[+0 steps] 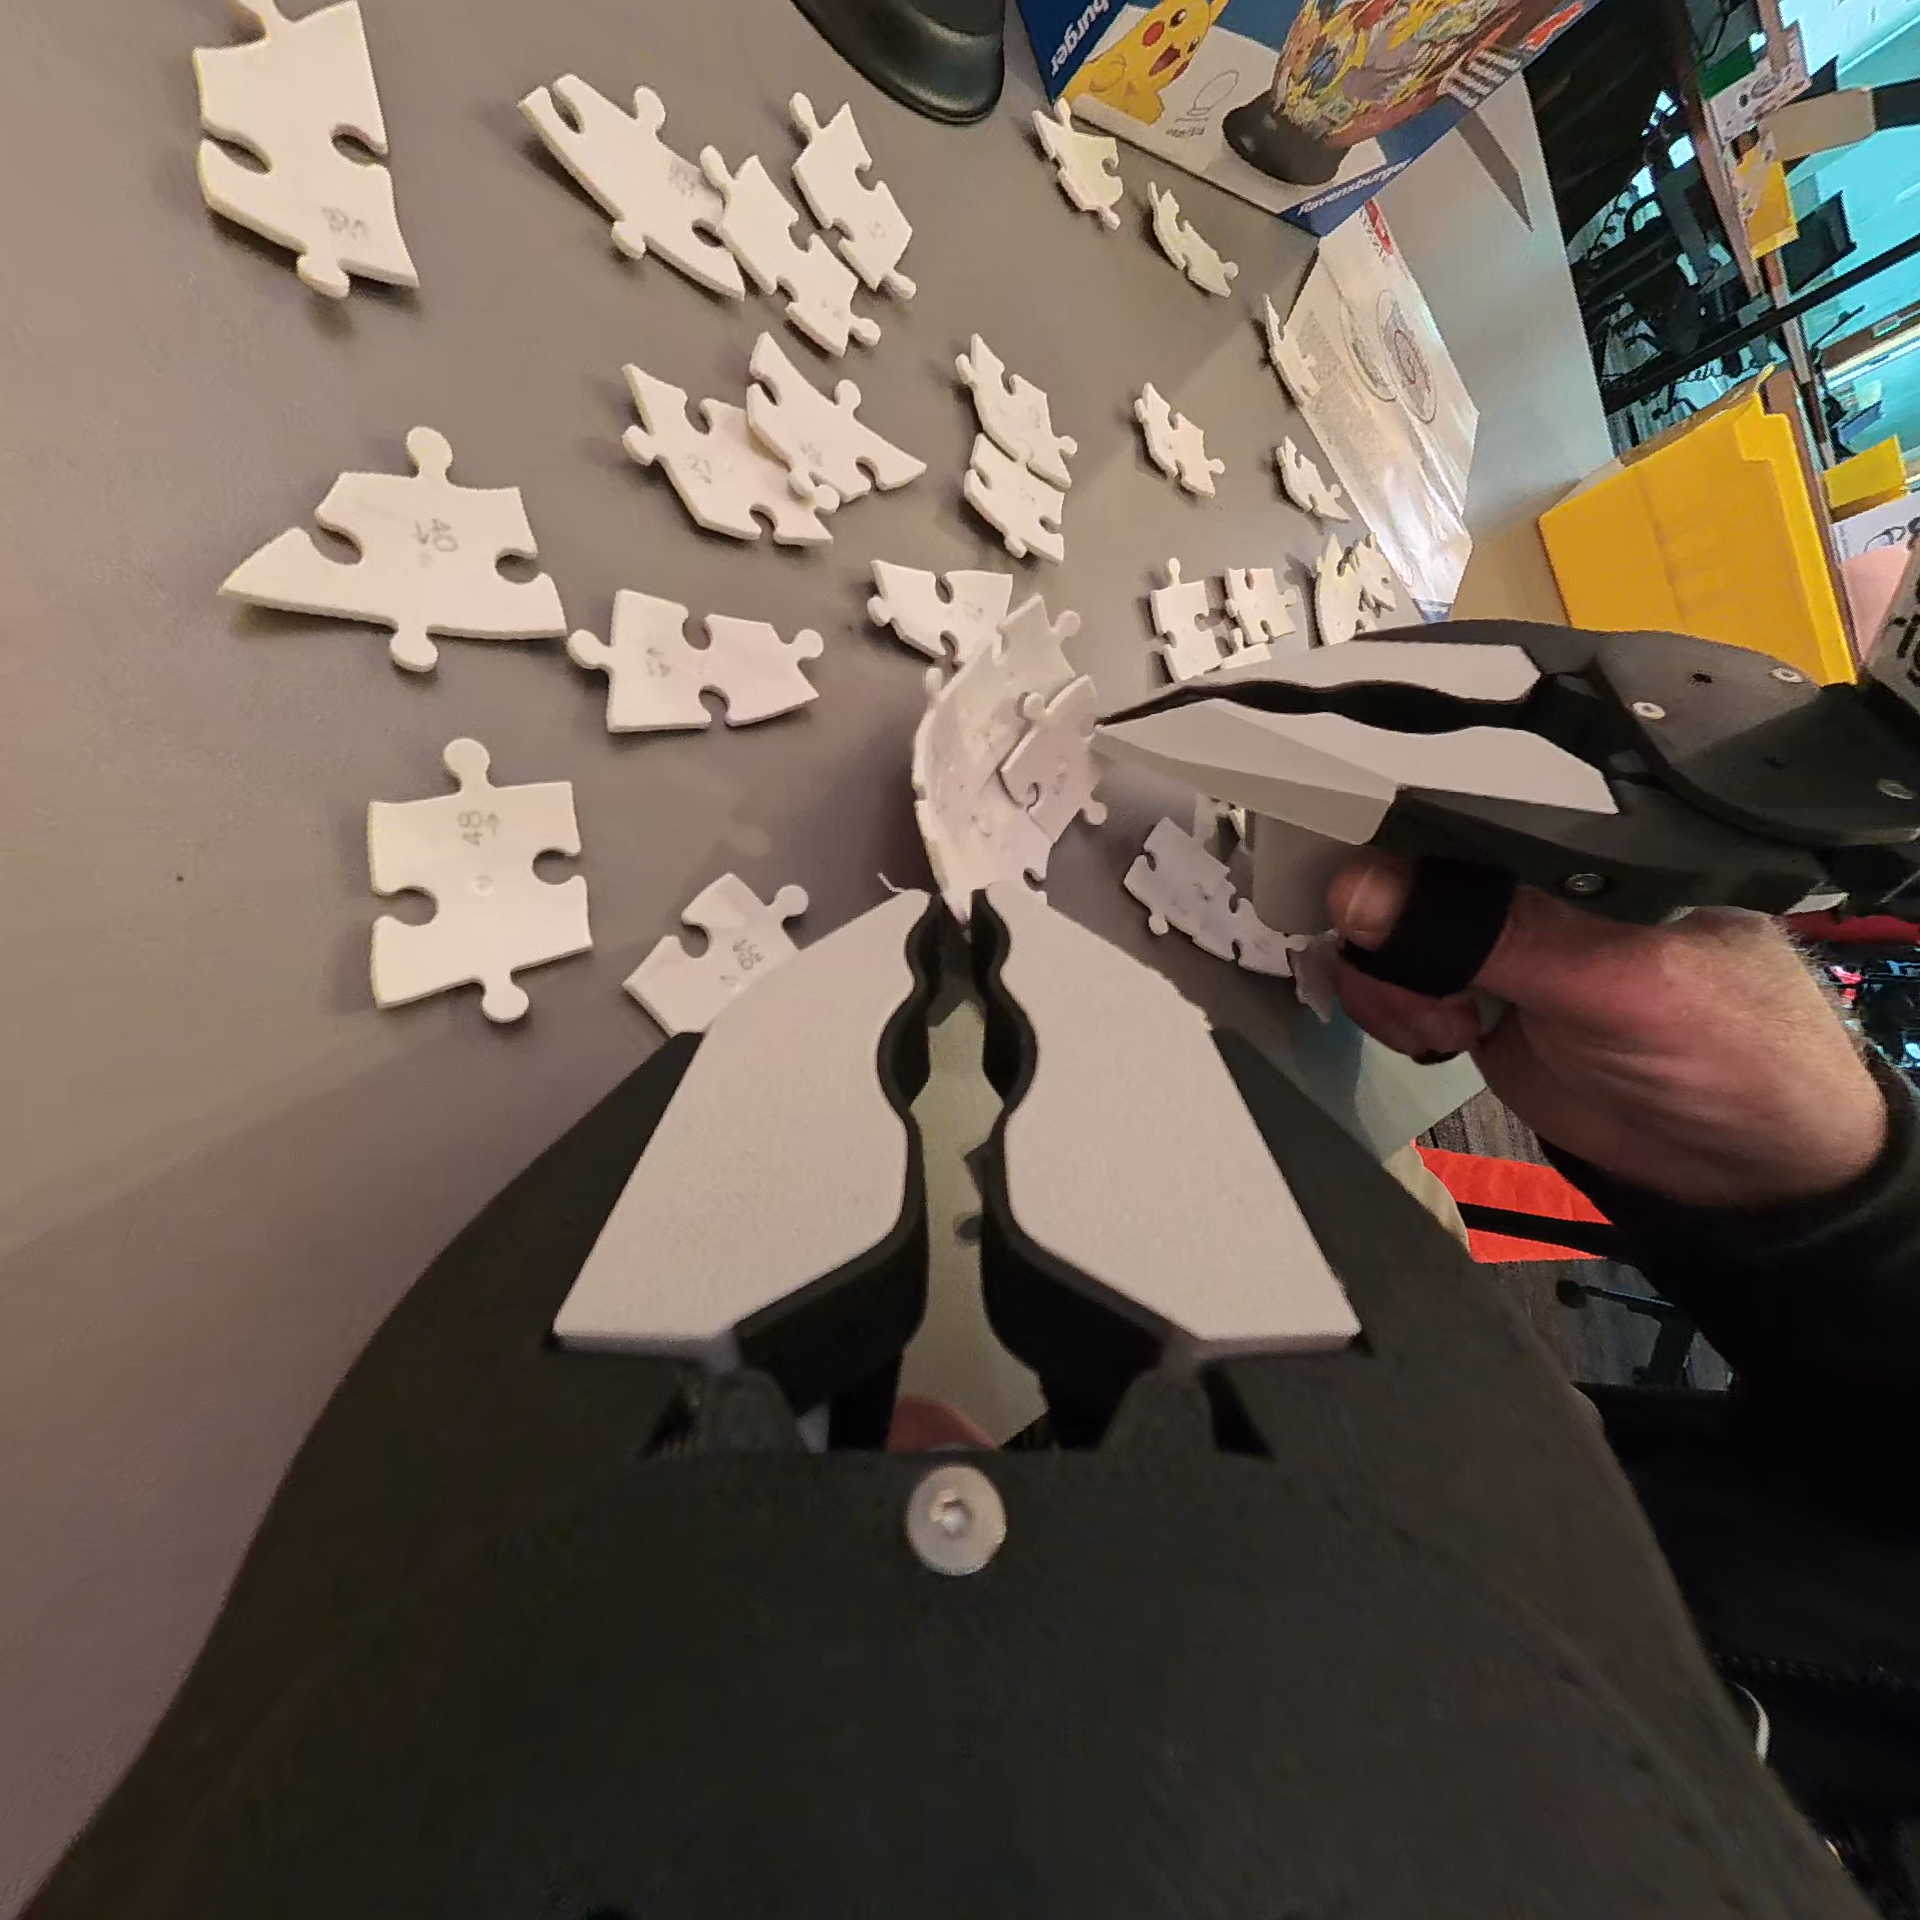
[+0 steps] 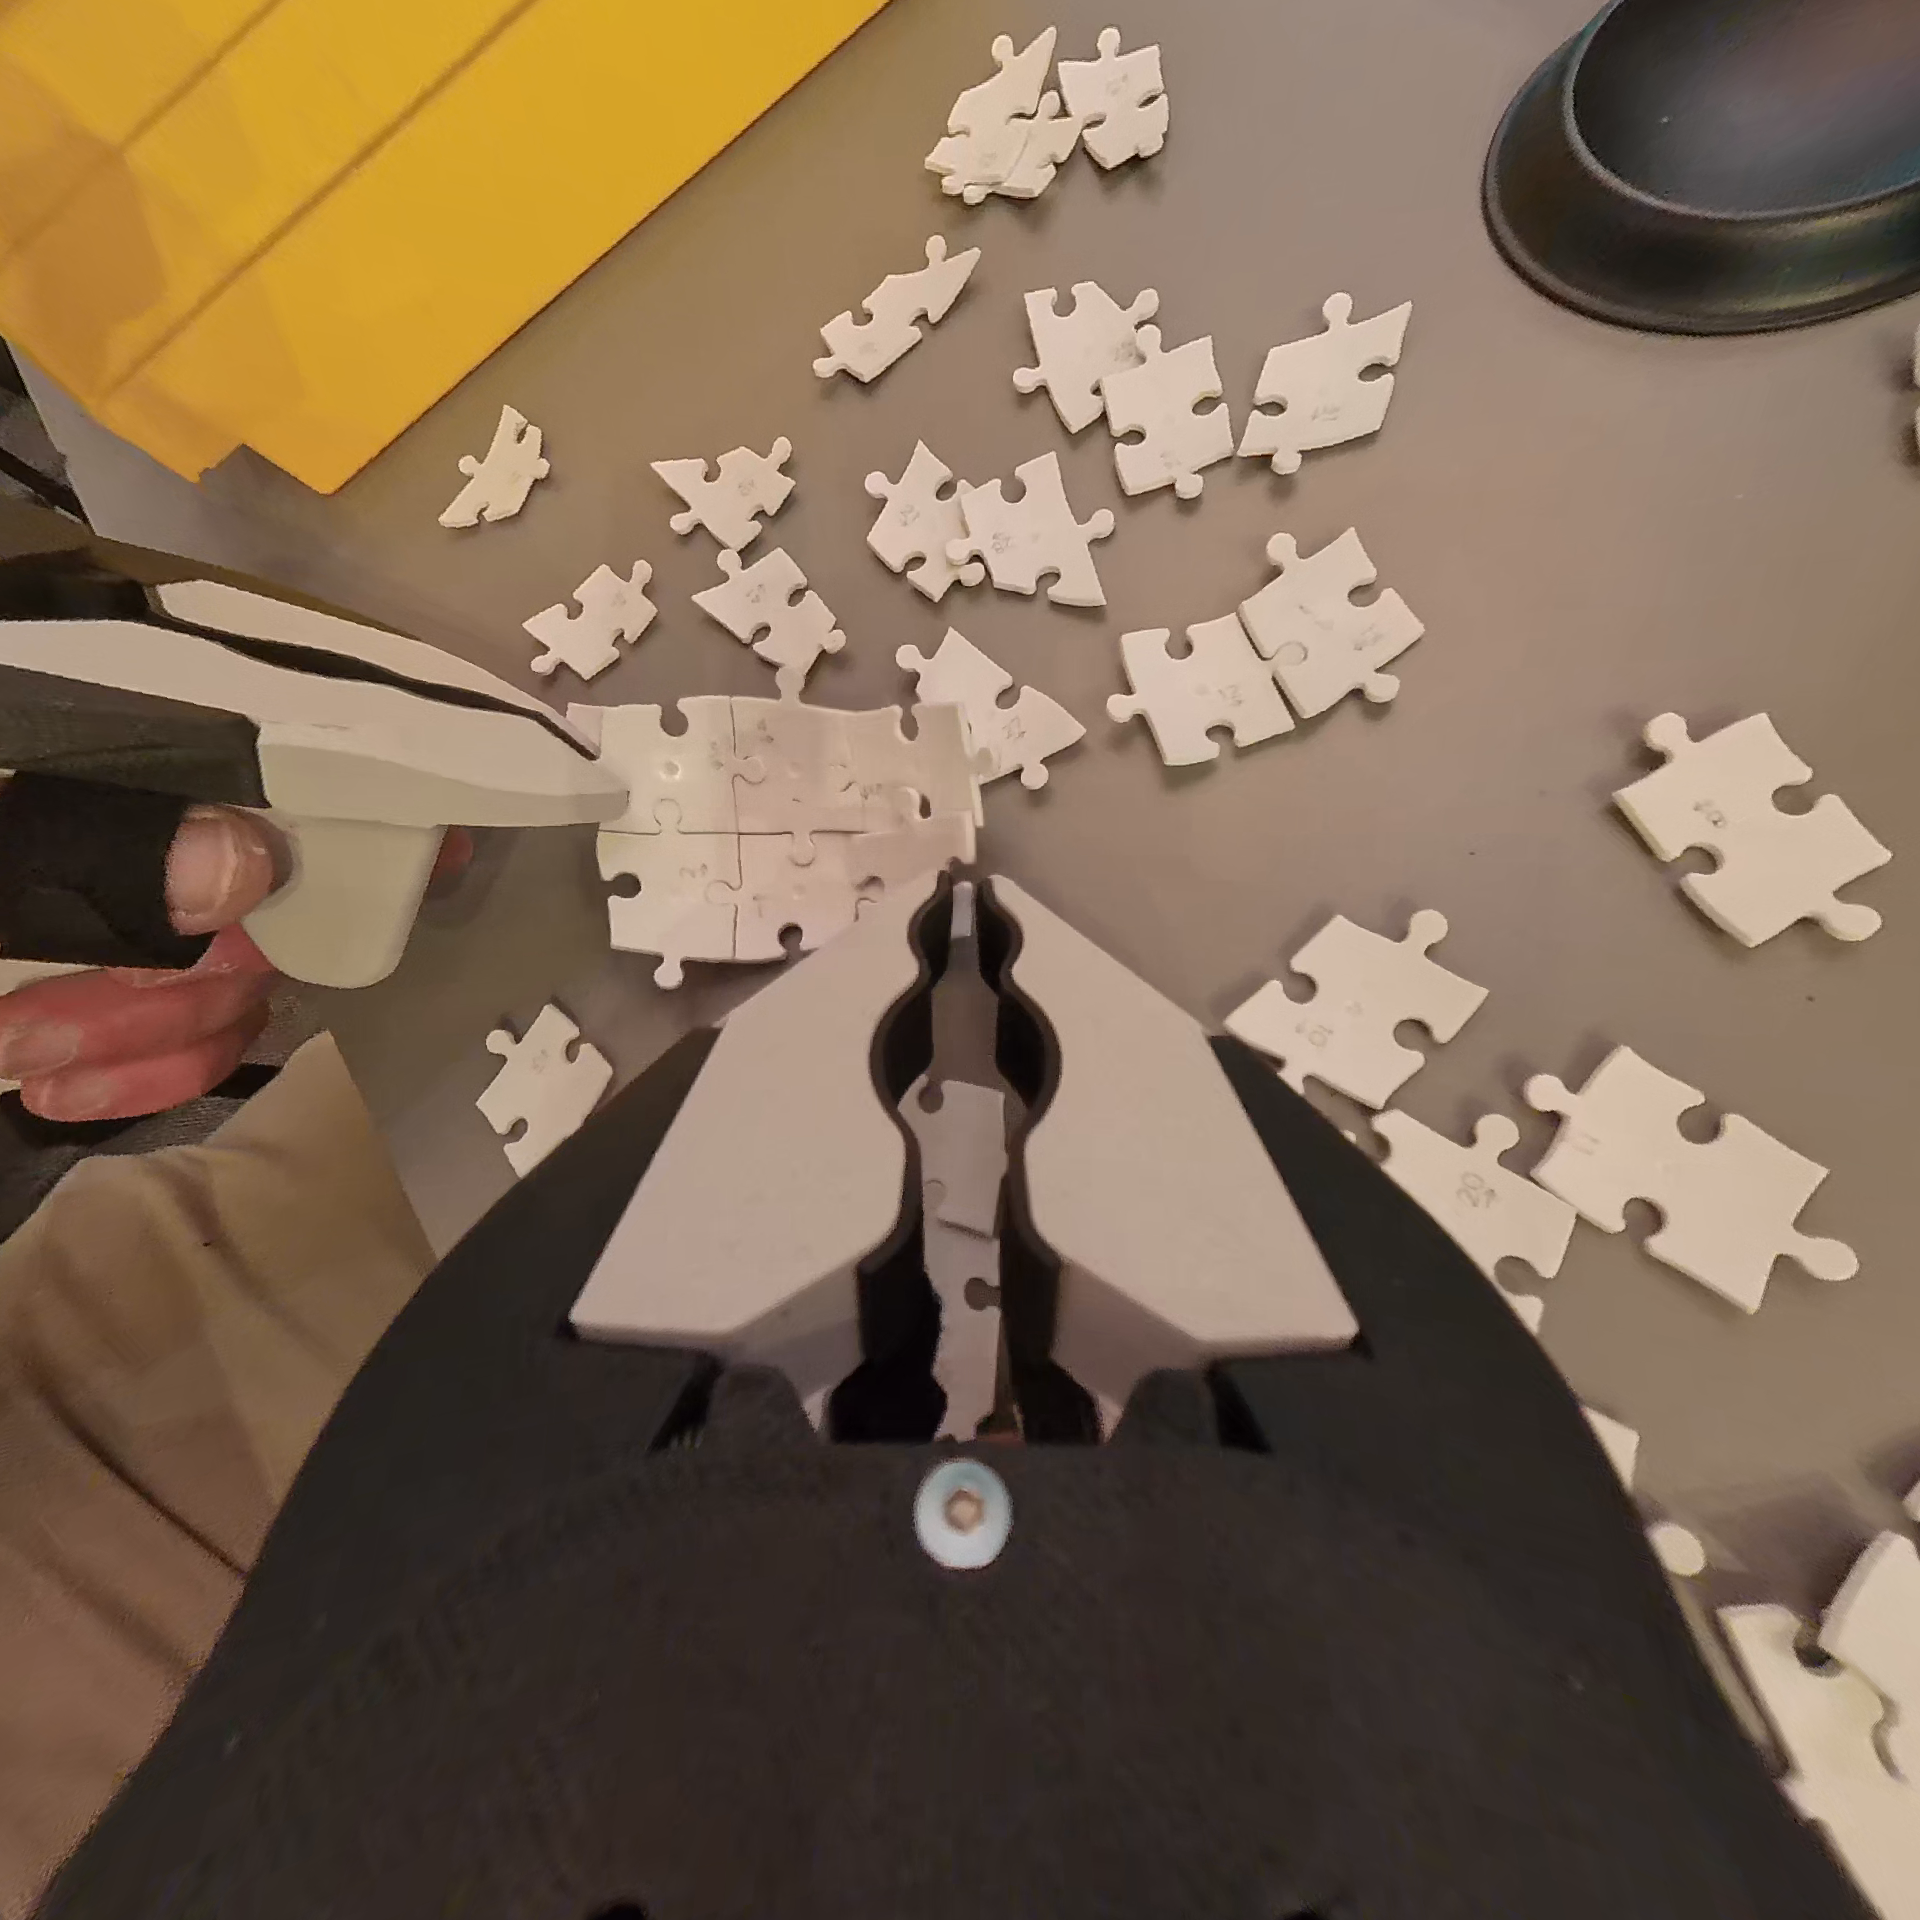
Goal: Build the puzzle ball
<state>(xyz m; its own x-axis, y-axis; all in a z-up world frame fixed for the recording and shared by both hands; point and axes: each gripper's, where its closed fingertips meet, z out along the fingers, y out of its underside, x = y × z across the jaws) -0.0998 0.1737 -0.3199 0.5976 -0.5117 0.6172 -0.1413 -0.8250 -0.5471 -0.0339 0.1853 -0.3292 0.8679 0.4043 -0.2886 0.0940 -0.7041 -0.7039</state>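
Both grippers pinch the same curved shell of joined pieces (image 2: 790,821), held up off the surface. Left gripper (image 1: 961,914) is pressed together on the shell's lower edge, so the shell stands straight ahead of its tips and curves up and away. Right gripper (image 2: 961,888) is also clamped, on the shell's near edge at its tips; a flat white piece shows in the slot between its fingers (image 2: 727,1164), and whether that is a separate piece or part of the shell cannot be told. In the right wrist view the shell's long axis runs left-right across the tips, and the left gripper comes in from the left onto the shell's far-left end. Judgement: next move is seating an edge piece, so both arms are equally close and must hold against each other. The grey surface (image 1: 156,1039) carries many loose pieces (image 1: 478,894) face-down all around, ahead and to the sides. Beyond: a black stand (image 2: 1704,208), the puzzle box (image 1: 1247,114), a yellow bin (image 1: 1704,540).
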